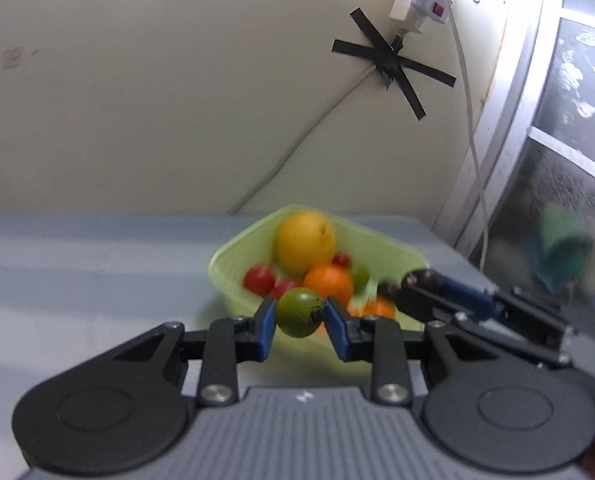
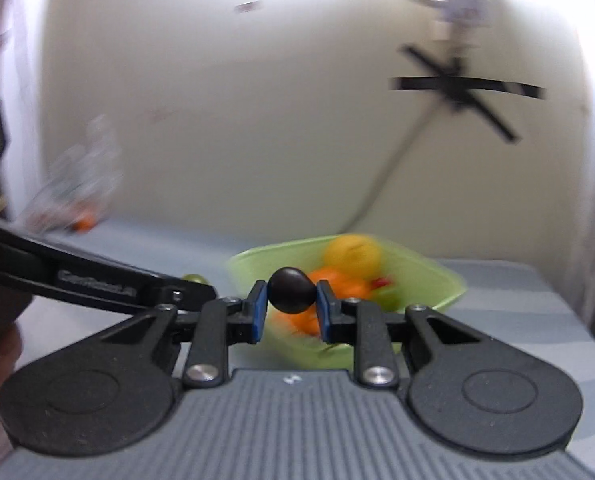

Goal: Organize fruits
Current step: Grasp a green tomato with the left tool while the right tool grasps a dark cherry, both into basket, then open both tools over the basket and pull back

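Straight ahead of the left claw (image 1: 300, 317), which is pinching a green tomato (image 1: 298, 312), sits the green basket (image 1: 233, 276) of fruit on the bench (image 1: 77, 280). Over on the right, the right claw (image 2: 290, 300) grips a dark plum (image 2: 290, 290), with the basket just past and below its tips, so I'd guess both drop forward and down.

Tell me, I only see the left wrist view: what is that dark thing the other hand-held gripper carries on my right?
Observer: A dark round fruit, pinched between the right hand-held gripper fingers.
Operator: Anything on the table far to the left, outside my picture?
Observer: Yes, a blurred clear bag with something orange inside, near the wall.
Operator: Where is that dark fruit relative to the basket?
Observer: In the right wrist view it sits in front of the green basket, over the oranges.
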Tool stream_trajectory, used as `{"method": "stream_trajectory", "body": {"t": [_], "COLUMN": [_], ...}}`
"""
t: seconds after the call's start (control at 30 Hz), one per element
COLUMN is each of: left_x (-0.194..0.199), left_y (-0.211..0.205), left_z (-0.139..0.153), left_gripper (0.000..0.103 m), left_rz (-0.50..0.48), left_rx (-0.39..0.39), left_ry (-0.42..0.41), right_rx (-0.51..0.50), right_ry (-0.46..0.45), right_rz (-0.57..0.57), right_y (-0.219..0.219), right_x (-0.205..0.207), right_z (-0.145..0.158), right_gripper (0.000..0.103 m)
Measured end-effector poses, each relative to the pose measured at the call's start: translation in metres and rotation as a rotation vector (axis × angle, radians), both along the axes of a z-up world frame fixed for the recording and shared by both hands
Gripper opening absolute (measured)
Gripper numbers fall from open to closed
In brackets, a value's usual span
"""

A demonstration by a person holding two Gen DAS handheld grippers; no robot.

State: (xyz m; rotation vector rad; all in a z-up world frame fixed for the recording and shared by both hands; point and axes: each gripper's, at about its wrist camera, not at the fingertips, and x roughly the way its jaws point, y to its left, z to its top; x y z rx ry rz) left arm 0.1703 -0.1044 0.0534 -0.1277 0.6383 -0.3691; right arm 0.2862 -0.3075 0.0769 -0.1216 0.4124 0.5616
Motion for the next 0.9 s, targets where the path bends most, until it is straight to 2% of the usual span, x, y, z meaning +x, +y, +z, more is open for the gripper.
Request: {"method": "stream_trajectory", "body": {"t": [0.17,0.27,0.33,0.4,0.47,0.6,0.77,0.87,0.9], "left_x": [0.034,0.045,0.047,0.045,0.043,0.023,-0.017,-0.048,-0.059], "left_y": [-0.027,-0.033,-0.036,-0.040,-0.041,-0.030,-0.009,0.002,0.006], "left_z": [-0.005,-0.012,-0.017,-0.019,-0.016,0.000,0.018,0.021,0.020], "left_gripper": [0.027,0.028,0.039,0.047,0.049,0.057,0.058,0.069,0.078], "left_rz": [0.033,0.052,0.058,0.067,0.070,0.091,0.124,0.134,0.141], "left_rx": [0.046,0.040,0.040,0.057,0.058,0.047,0.043,0.072,0.085], "left_ry": [-0.009,-0.003,-0.002,-0.008,-0.017,-0.069,-0.115,-0.138,-0.143], "right_rx": [0.037,0.024,0.016,0.000,0.006,0.029,0.082,0.111,0.132], "right_ry": [0.003,0.000,-0.007,-0.036,-0.087,-0.124,-0.126,-0.069,-0.022], "right_rz": [-0.145,-0.168,-0.167,-0.188,-0.209,-0.225,-0.268,-0.314,-0.322], "right_y": [-0.011,-0.010,-0.009,-0.010,-0.013,-0.022,-0.033,-0.038,-0.041], "right_x": [0.037,0.046,0.048,0.043,0.037,0.029,0.021,0.018,0.017], "right_z": [-0.012,-0.020,-0.024,-0.027,-0.025,-0.022,-0.019,-0.015,-0.013], "right_gripper": [0.029,0.030,0.032,0.053,0.060,0.061,0.062,0.063,0.063]}}
